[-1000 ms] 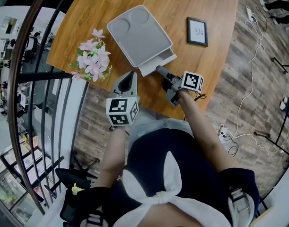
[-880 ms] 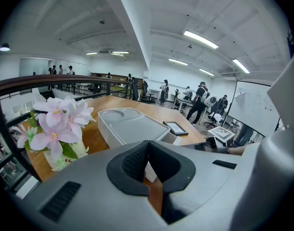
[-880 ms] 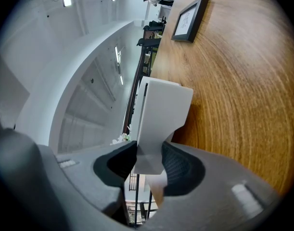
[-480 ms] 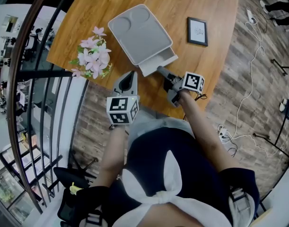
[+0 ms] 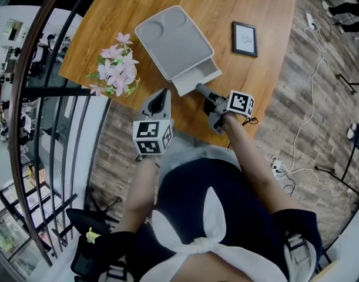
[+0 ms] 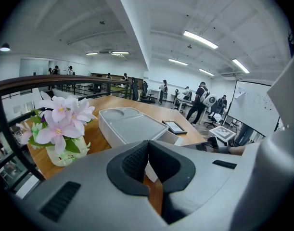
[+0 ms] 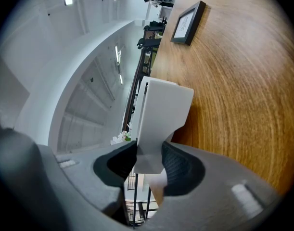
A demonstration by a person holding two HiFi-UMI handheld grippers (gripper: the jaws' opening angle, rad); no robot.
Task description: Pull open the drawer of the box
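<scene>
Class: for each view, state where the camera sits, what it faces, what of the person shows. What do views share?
Head view: on the head, facing down at table, box; left gripper, right gripper, arms show.
Left gripper view: on that gripper, facing box, flowers; shut jaws show.
Right gripper view: on that gripper, facing along table; jaws clamp drawer.
Shared: frame in all three.

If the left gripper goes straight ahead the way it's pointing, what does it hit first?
Most likely the near corner of the open drawer, just beyond the left gripper; angled downward, it may touch the table first.
</scene>
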